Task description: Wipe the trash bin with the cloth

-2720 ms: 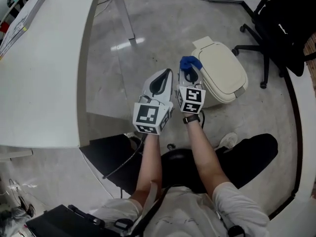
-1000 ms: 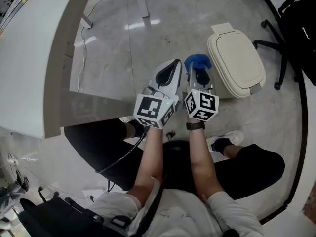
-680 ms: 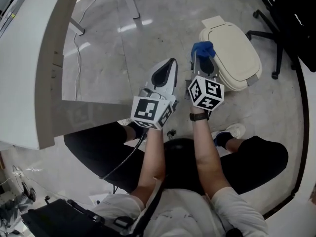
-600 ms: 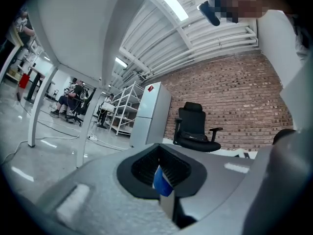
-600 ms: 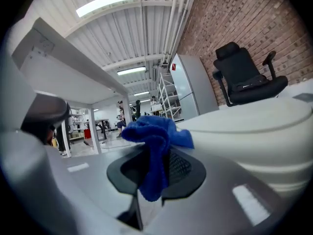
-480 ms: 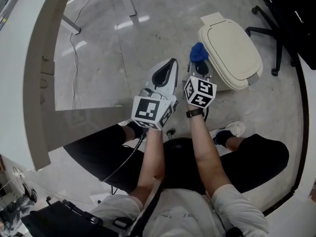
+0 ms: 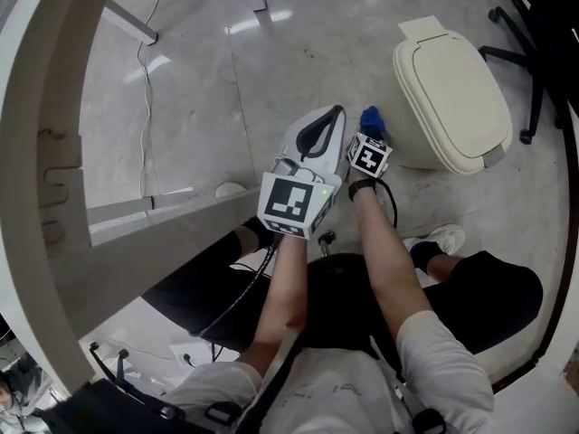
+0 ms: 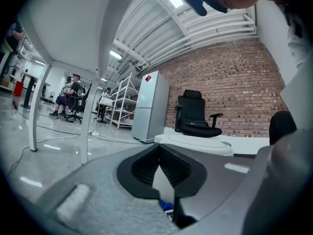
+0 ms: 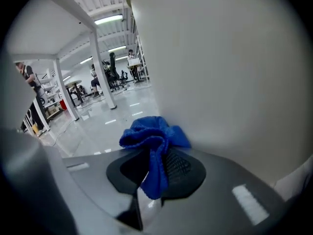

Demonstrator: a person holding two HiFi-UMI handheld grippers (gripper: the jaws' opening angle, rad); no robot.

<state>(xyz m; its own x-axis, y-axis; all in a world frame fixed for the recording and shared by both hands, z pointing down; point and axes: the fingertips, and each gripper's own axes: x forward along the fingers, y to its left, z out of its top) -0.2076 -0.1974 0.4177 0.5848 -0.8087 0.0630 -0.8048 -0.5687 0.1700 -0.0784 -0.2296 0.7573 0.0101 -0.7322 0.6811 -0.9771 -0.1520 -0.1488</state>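
The cream trash bin (image 7: 452, 84) stands on the floor at the upper right of the head view, lid closed. My right gripper (image 7: 369, 132) is low beside the bin's left side, shut on a bunched blue cloth (image 7: 372, 117). In the right gripper view the cloth (image 9: 152, 138) hangs between the jaws, right against the bin's pale wall (image 9: 234, 82). My left gripper (image 7: 317, 138) is held higher, left of the right one, shut with nothing in it. The left gripper view shows its pads (image 8: 168, 168) meeting and the bin's lid (image 8: 195, 145) beyond.
A white desk (image 7: 54, 152) curves along the left, with its metal legs (image 7: 127, 21) and a cable (image 7: 145, 70) on the grey floor. An office chair's base (image 7: 534, 52) stands right of the bin. A shoe (image 7: 443, 240) rests near the bin.
My right gripper has dropped lower with the cloth, down along the bin's left side. The left gripper has stayed raised and shut. The head view has tilted, so the desk fills more of the left.
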